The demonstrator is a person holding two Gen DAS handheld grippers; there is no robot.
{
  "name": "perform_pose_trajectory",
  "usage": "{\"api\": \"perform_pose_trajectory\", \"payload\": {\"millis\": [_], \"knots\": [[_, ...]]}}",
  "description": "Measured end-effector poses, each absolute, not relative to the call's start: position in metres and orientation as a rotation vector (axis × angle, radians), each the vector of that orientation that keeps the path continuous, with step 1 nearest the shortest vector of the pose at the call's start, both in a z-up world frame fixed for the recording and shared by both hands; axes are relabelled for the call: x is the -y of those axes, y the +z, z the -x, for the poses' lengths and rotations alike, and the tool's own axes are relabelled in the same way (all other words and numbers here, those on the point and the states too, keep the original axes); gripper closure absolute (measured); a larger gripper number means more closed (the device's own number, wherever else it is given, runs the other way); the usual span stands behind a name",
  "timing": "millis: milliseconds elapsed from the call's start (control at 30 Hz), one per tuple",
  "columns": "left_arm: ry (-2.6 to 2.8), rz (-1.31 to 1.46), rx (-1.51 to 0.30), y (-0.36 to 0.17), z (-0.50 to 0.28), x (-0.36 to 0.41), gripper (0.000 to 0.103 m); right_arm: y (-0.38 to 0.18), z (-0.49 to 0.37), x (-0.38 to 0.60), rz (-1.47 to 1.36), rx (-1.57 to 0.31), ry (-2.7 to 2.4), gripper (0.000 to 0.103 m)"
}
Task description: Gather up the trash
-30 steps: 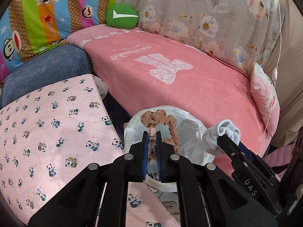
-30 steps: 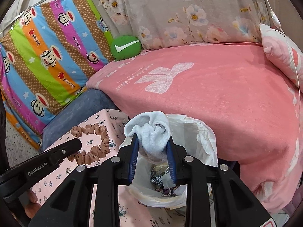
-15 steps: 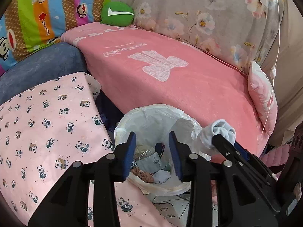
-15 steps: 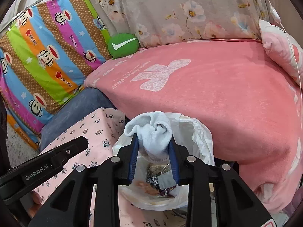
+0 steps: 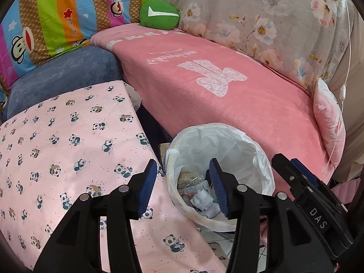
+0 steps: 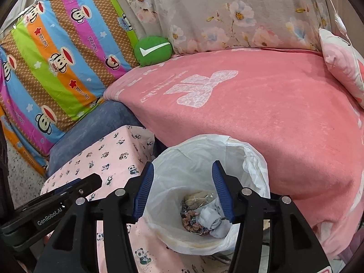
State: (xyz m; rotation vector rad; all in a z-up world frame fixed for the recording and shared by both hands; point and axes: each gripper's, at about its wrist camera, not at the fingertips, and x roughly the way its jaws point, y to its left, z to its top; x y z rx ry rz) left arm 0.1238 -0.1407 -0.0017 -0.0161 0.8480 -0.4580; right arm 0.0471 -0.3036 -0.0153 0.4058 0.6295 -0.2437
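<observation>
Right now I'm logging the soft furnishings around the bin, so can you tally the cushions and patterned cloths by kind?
Green round cushion: 1
Pink pillow: 1
Pink blanket: 1
Panda-print cloth: 1
Striped monkey-print cloth: 1
Floral cloth: 1
Total: 6

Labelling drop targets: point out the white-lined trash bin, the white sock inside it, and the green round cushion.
White-lined trash bin (image 6: 257, 166), right wrist view, liner rim.
White sock (image 6: 212, 218), right wrist view, its bunched middle.
Green round cushion (image 5: 159, 14), left wrist view, its face.

Bin's base (image 5: 216, 225) — behind hand-held gripper (image 5: 184, 186)
</observation>
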Motion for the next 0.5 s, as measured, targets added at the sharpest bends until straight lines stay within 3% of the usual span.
{"api": "perform_pose_trajectory", "payload": {"millis": [300,500], "knots": [[-0.431,0.015,-0.843,-0.003,-0.115,0.125,0.056,-0.012,-0.039,0.285,-0.348,-0.657,-0.234,0.05],[-0.397,-0.007,-0.828,-0.004,-0.102,0.114,0.046,-0.007,-0.024,0.272,-0.295,-0.657,-0.262,0.037]]}}
